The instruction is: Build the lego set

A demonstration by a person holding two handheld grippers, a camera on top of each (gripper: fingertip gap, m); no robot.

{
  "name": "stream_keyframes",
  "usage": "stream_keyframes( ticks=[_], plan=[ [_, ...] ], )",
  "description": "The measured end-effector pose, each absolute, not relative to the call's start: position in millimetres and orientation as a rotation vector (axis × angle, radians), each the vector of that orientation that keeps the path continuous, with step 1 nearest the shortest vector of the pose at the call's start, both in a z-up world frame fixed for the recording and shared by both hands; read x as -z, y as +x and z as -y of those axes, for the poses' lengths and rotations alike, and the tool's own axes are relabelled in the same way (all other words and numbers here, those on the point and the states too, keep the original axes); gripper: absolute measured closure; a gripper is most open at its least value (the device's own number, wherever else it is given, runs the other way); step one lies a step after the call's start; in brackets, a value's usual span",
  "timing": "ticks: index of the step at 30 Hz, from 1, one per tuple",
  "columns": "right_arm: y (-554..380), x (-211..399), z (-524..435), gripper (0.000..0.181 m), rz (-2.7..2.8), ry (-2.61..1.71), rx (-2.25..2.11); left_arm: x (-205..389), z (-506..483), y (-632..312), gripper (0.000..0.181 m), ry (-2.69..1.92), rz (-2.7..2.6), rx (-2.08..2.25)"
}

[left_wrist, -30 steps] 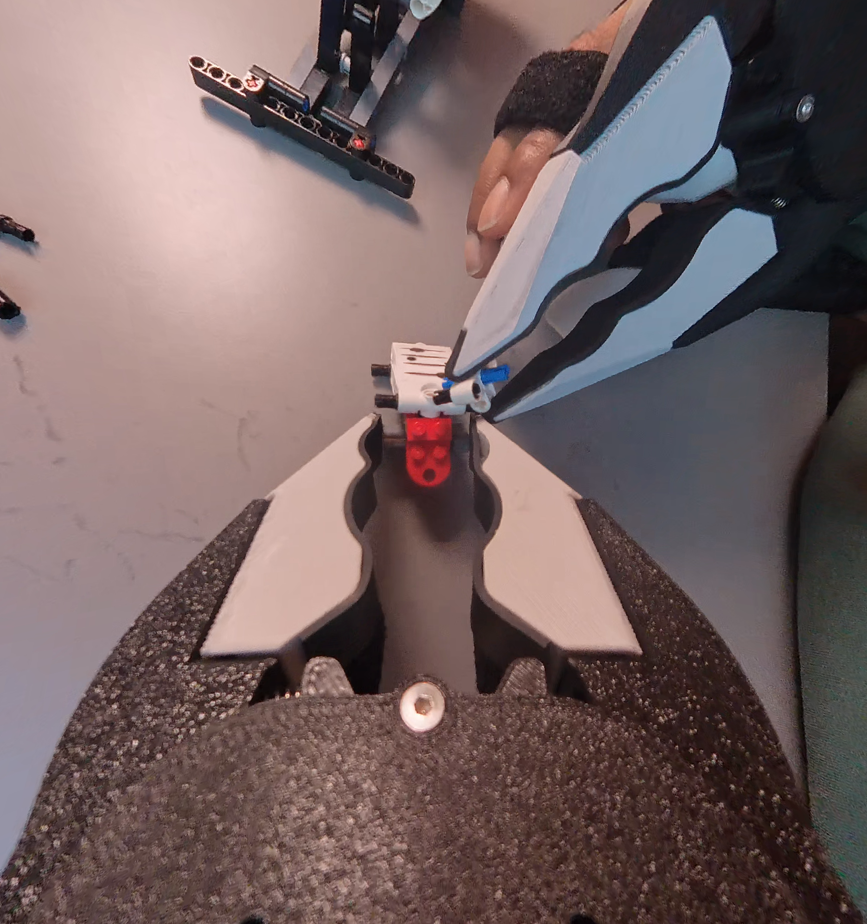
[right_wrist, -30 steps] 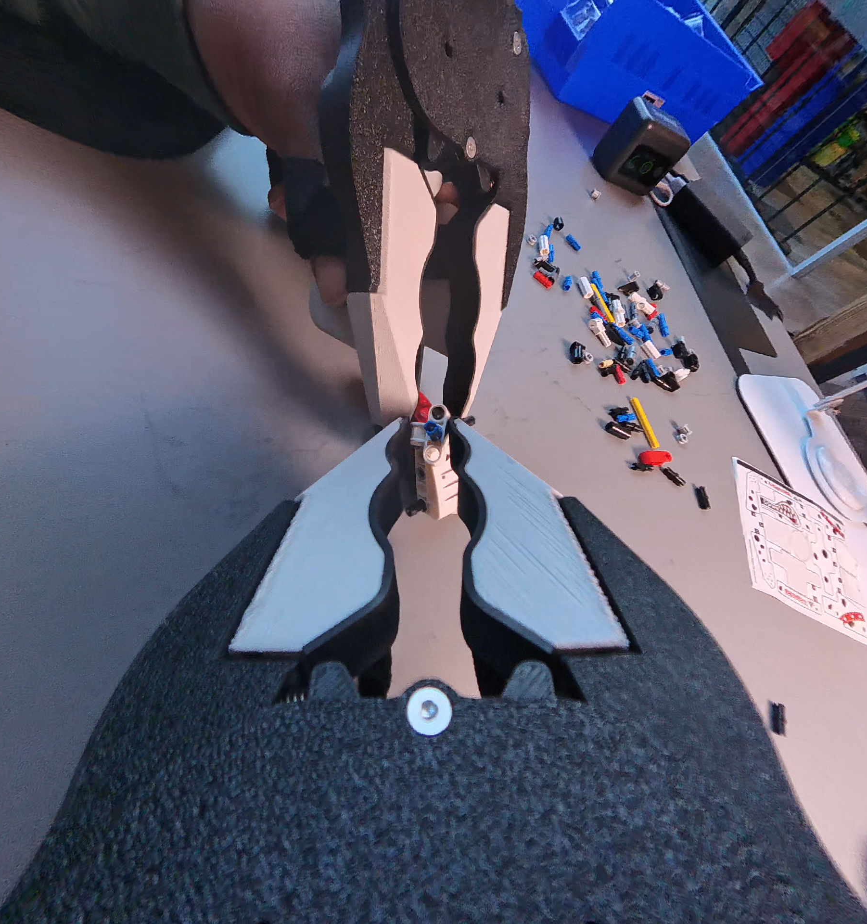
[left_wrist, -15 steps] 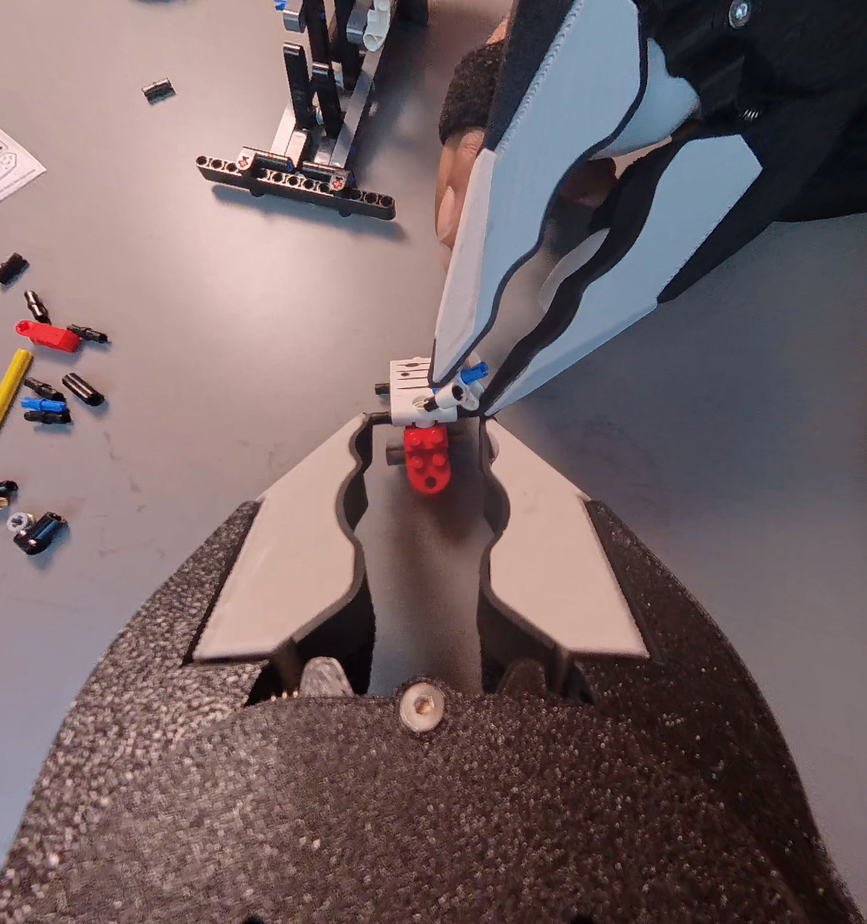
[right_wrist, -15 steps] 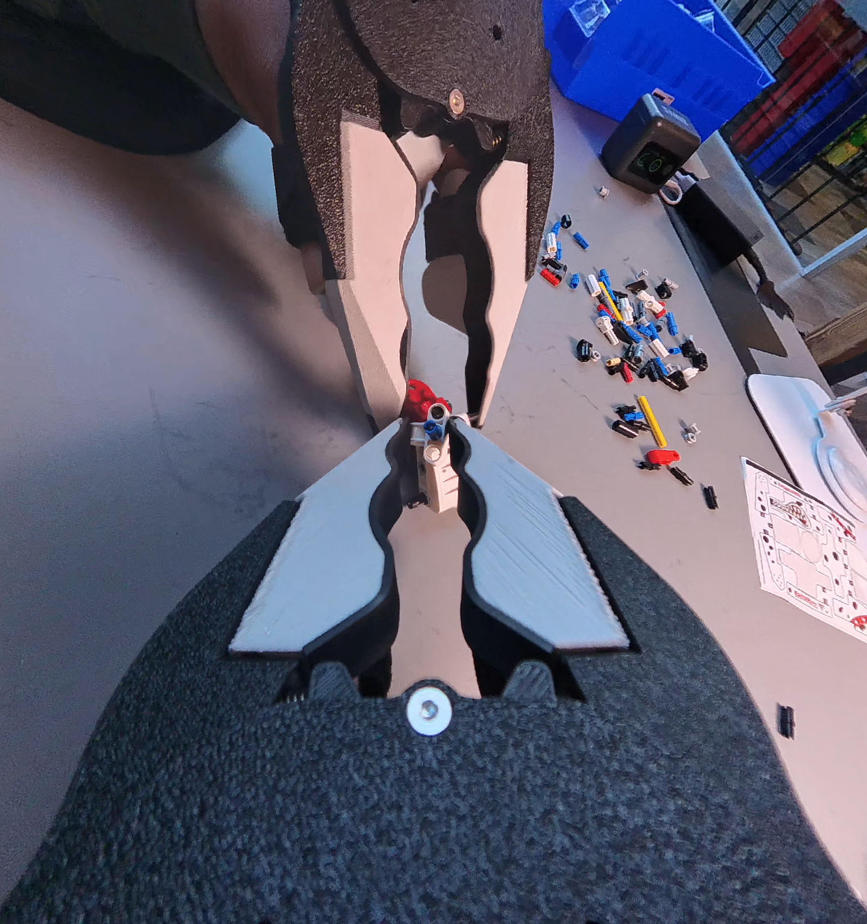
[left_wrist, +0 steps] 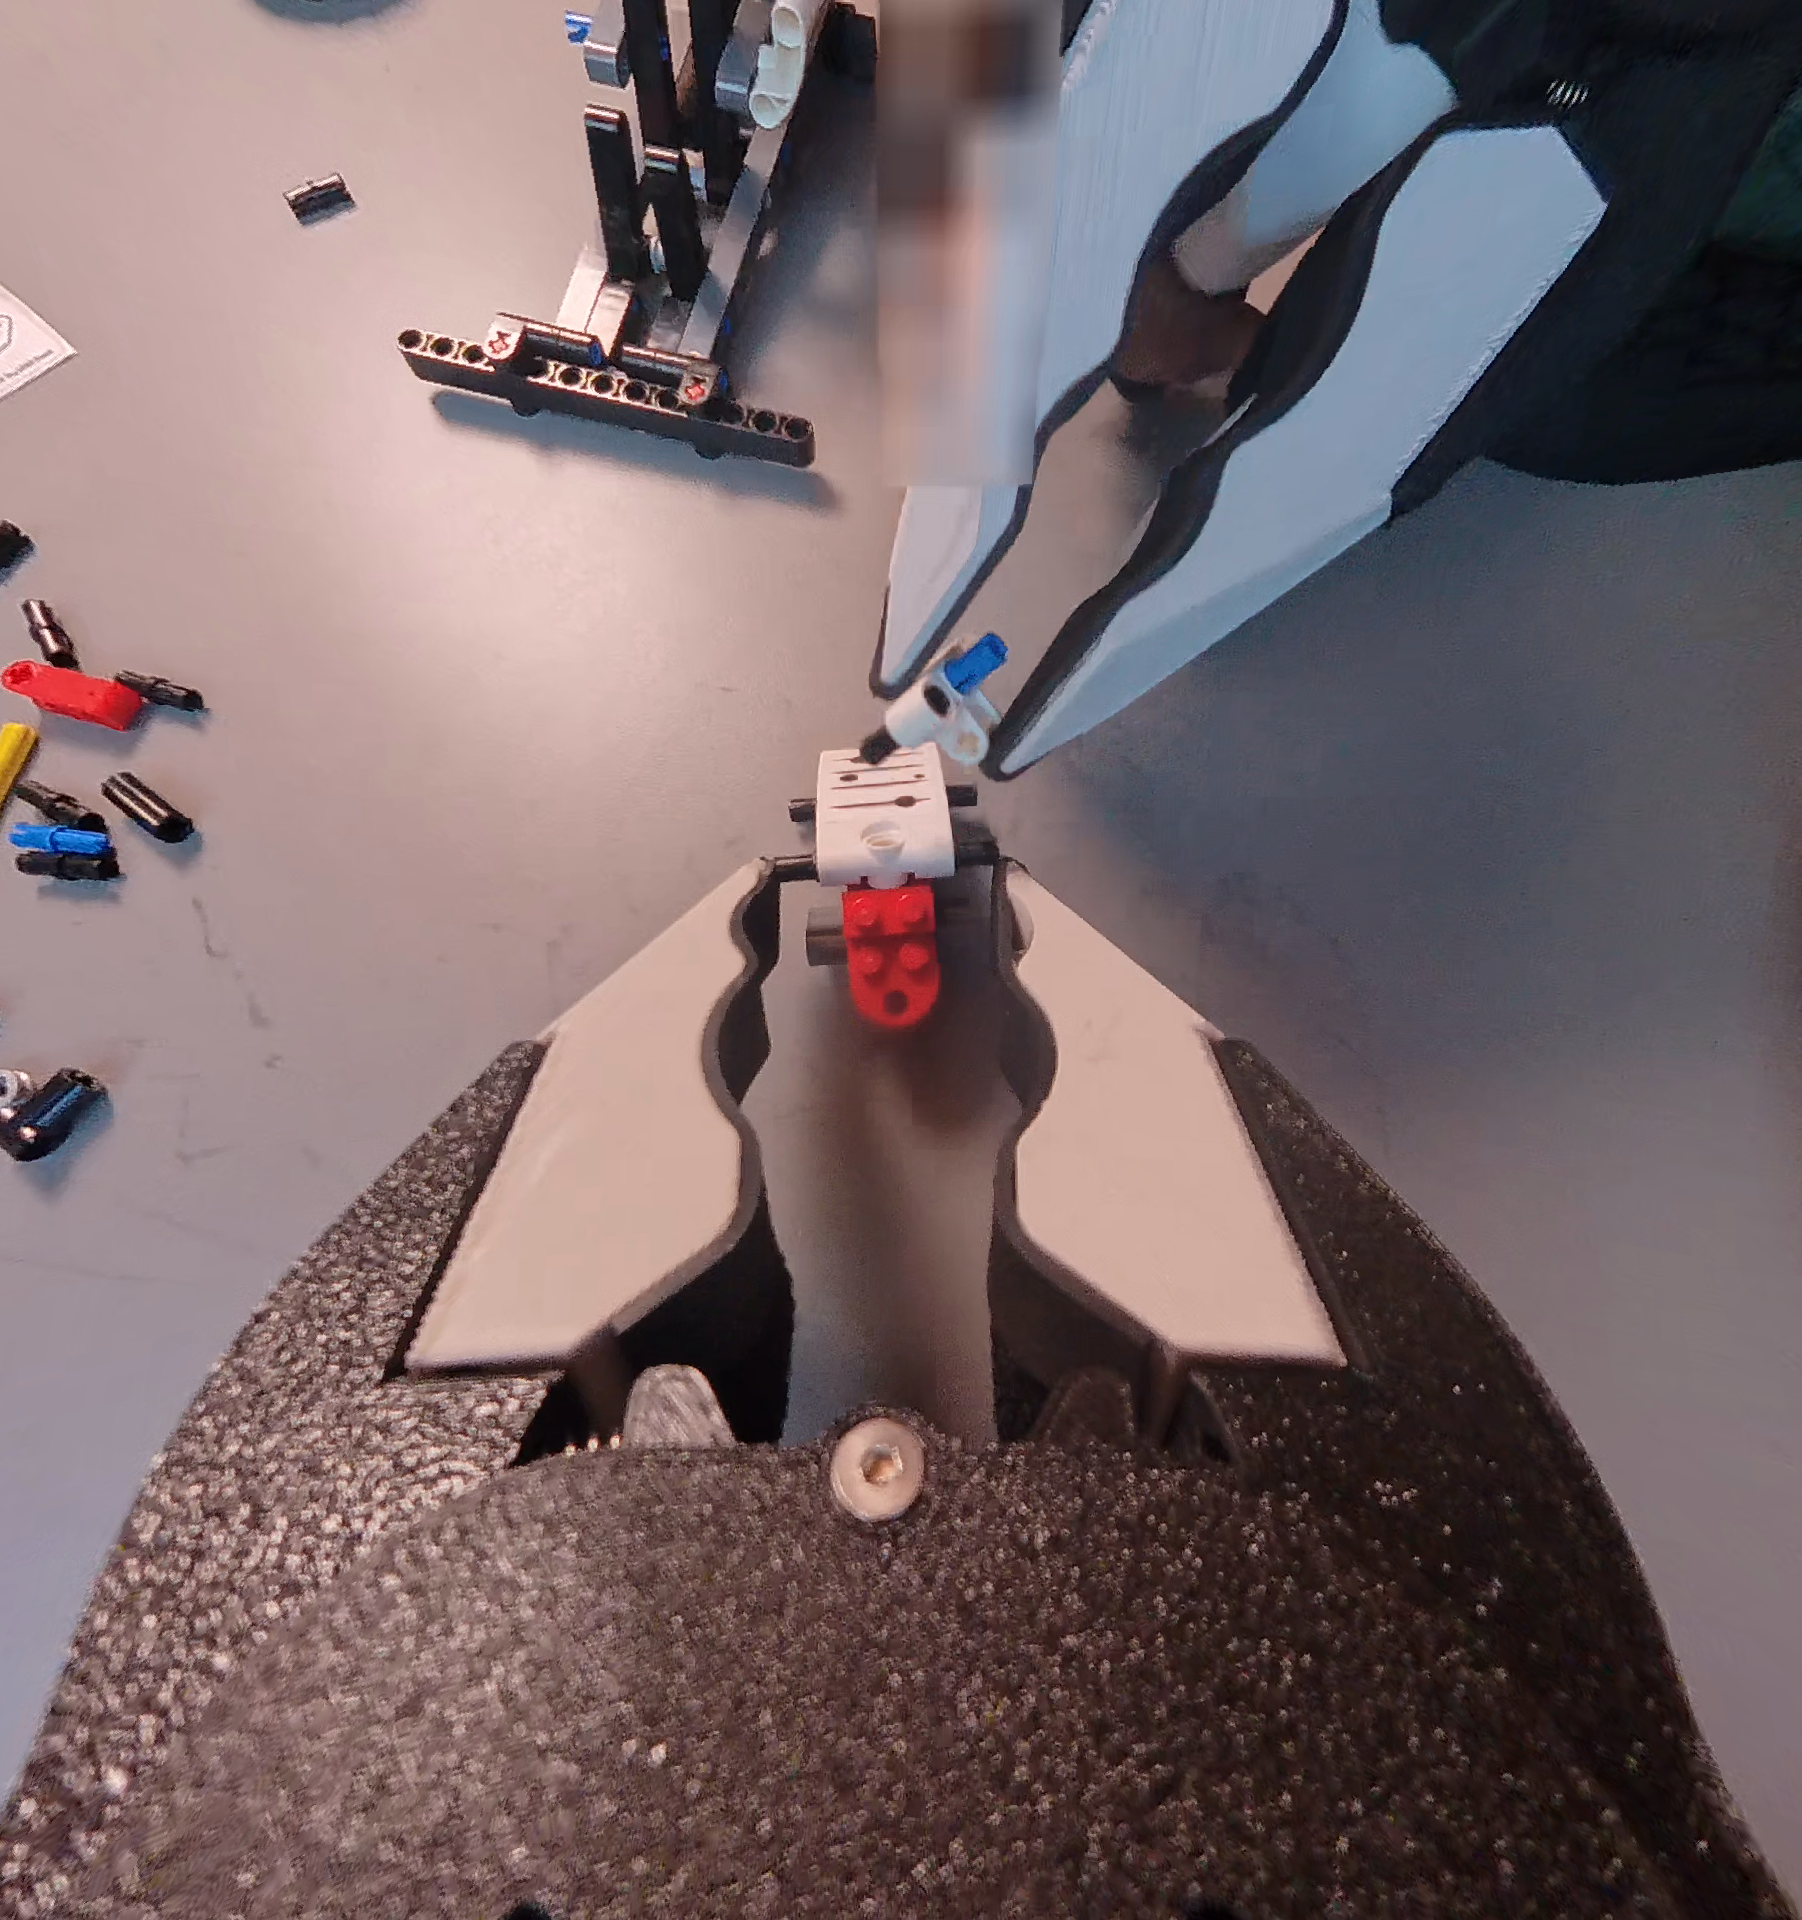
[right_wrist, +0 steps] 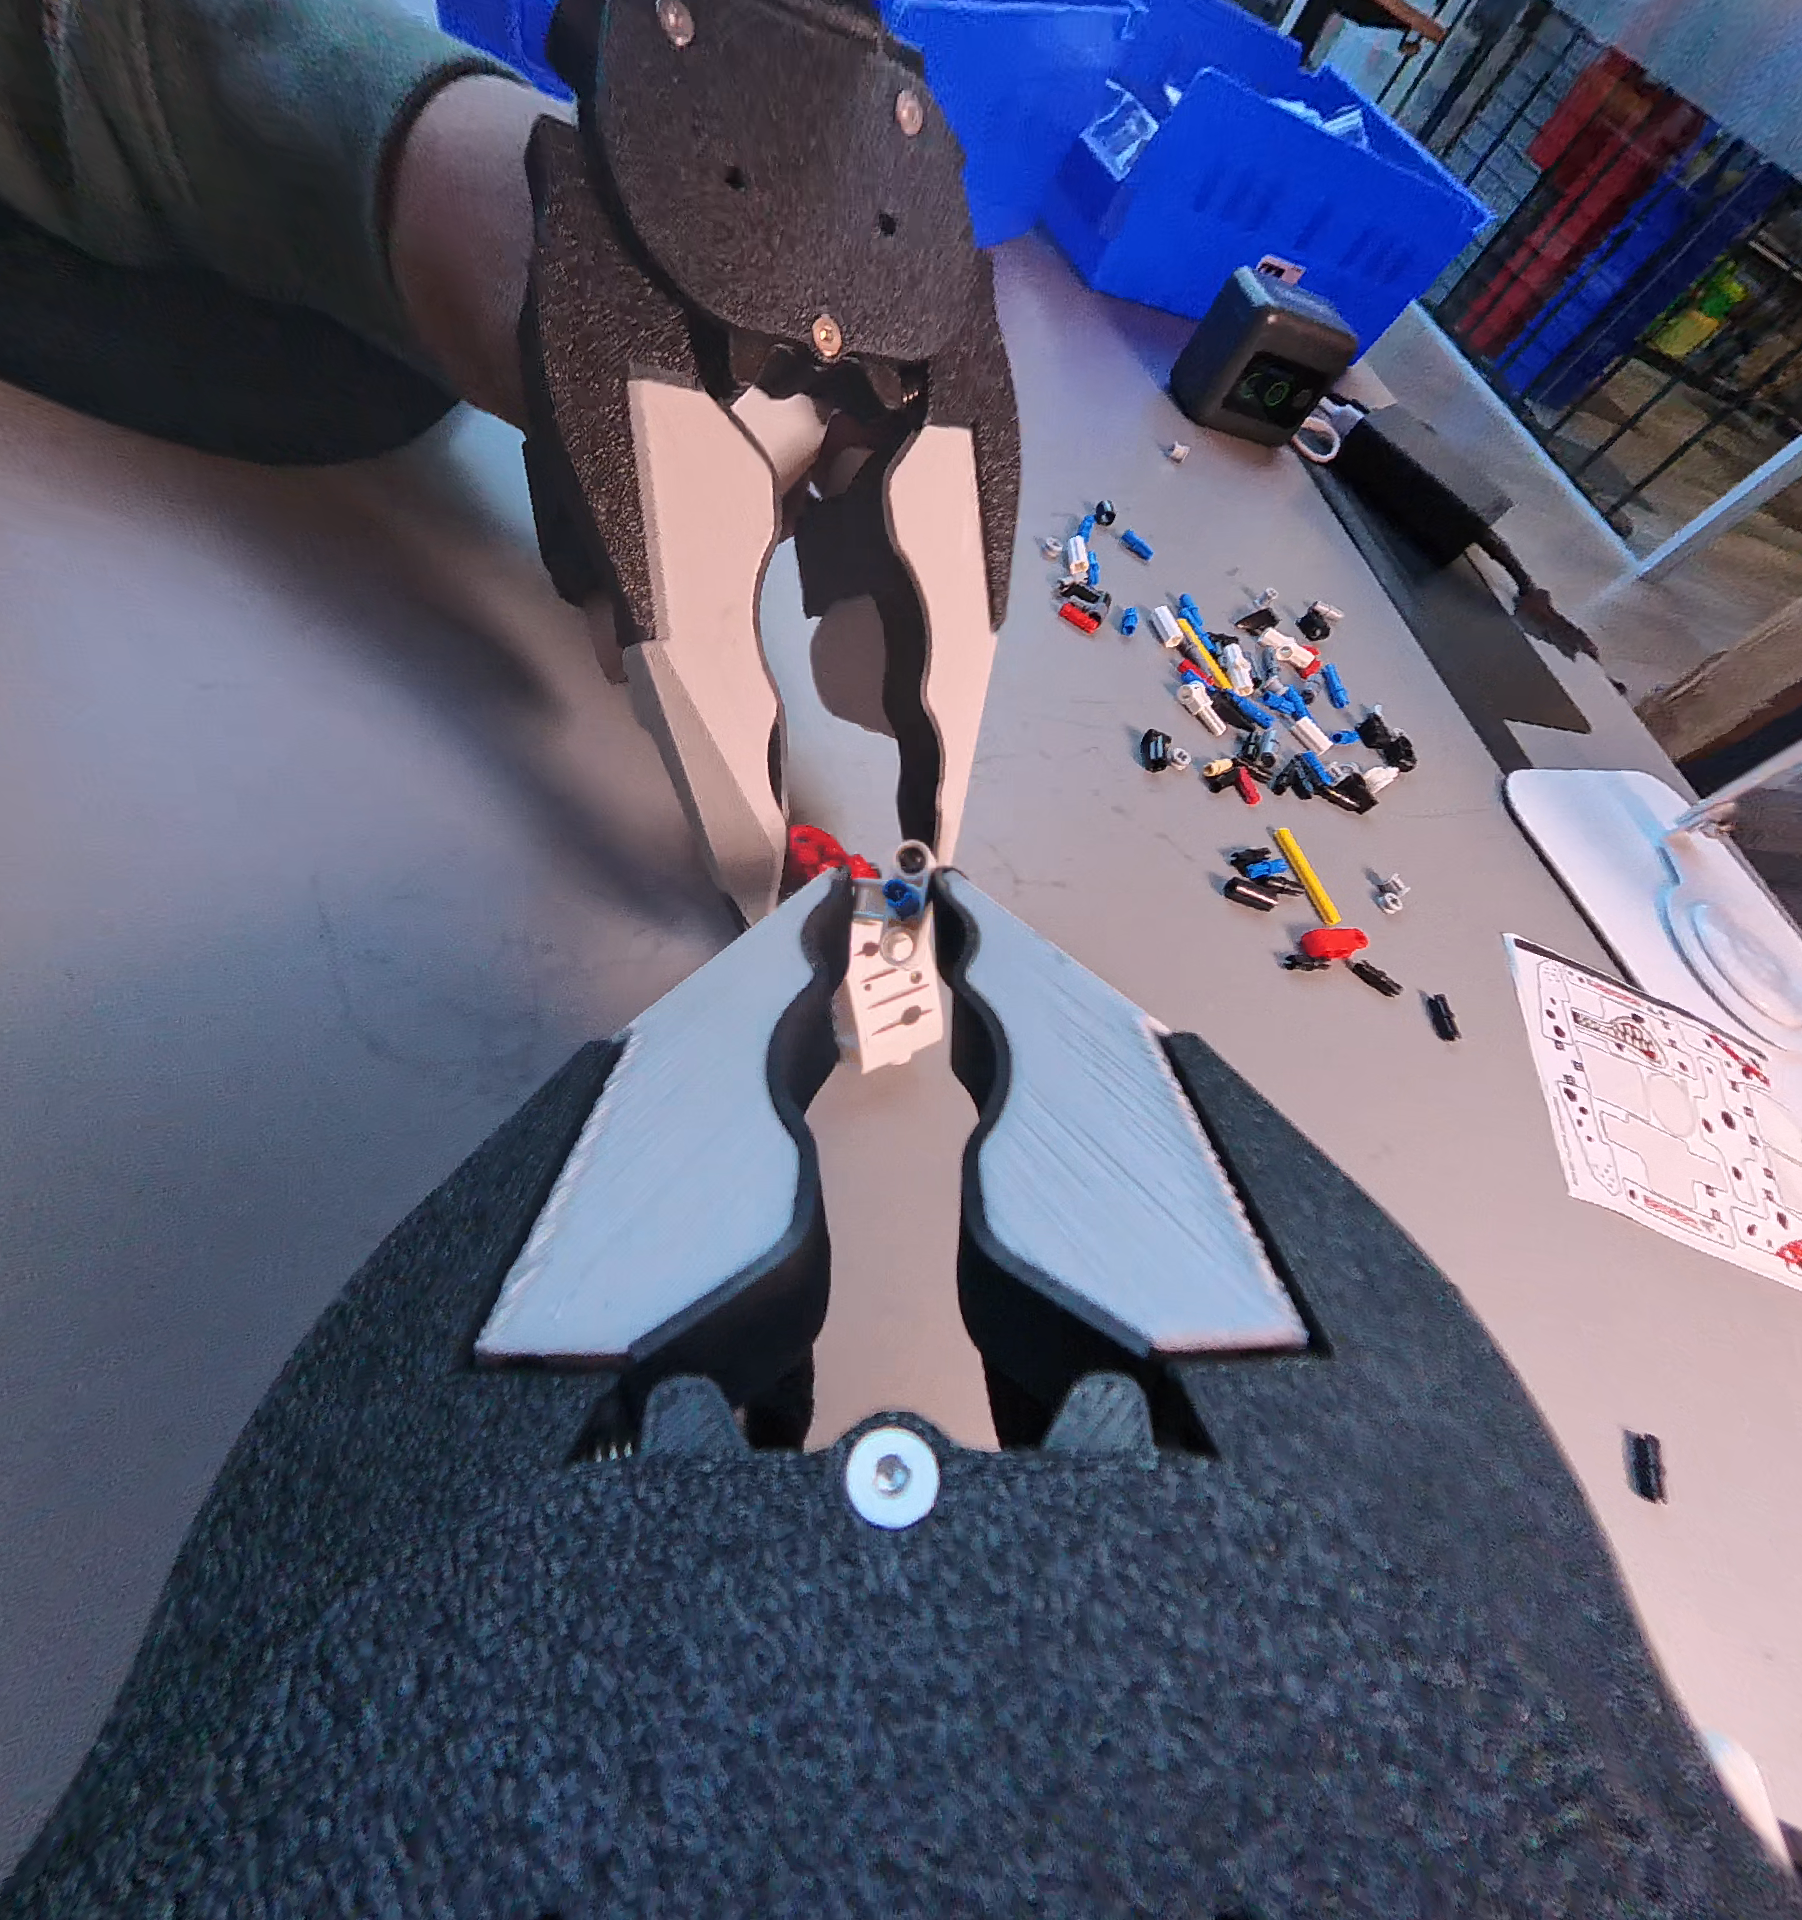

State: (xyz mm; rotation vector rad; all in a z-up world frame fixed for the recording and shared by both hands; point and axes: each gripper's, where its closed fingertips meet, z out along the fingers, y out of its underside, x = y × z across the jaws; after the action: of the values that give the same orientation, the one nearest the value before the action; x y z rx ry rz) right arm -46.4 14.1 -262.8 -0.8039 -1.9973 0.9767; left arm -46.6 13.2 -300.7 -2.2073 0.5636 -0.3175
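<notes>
Fingers of the left gripper point(left_wrist: 881, 883) are clamped on a small white-and-red lego piece point(left_wrist: 884, 831), held above the grey table point(left_wrist: 461, 582). Right gripper point(left_wrist: 944, 717) fingers pinch a small white connector with a blue pin point(left_wrist: 938, 709), its black tip touching the white block's far edge. Half-built black frame point(left_wrist: 658, 249) stands behind, loose pieces point(right_wrist: 1250, 696) scattered nearby.

Bare table point(left_wrist: 1448, 935) right of the tools; loose pieces point(left_wrist: 66, 810) crowd left.
</notes>
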Motion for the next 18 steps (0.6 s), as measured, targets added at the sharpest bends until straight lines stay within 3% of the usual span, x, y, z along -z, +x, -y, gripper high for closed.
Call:
stream_keyframes(
  ticks=[4, 7, 8, 14, 18],
  plan=[
    [-47.4, 246.9, -21.9, 0.166, 1.918, -0.829, -1.030, 292.9, -15.0, -48.8, 0.142, -2.178, -0.482, 0.406],
    [-48.1, 238.5, -26.6, 0.166, 1.870, -0.844, -1.062, 282.3, -16.2, -50.9, 0.165, -2.126, -0.423, 0.475],
    [-48.2, 237.6, -27.4, 0.166, 1.865, -0.849, -1.067, 278.4, -15.7, -51.1, 0.180, -2.105, -0.418, 0.494],
    [-49.0, 245.7, -31.1, 0.166, 1.891, -0.870, -1.029, 280.2, -15.1, -54.2, 0.181, -2.118, -0.411, 0.482],
    [-50.5, 247.2, -37.1, 0.166, 1.883, -0.895, -1.005, 281.5, -17.0, -61.8, 0.171, -2.126, -0.378, 0.455]
  ],
)
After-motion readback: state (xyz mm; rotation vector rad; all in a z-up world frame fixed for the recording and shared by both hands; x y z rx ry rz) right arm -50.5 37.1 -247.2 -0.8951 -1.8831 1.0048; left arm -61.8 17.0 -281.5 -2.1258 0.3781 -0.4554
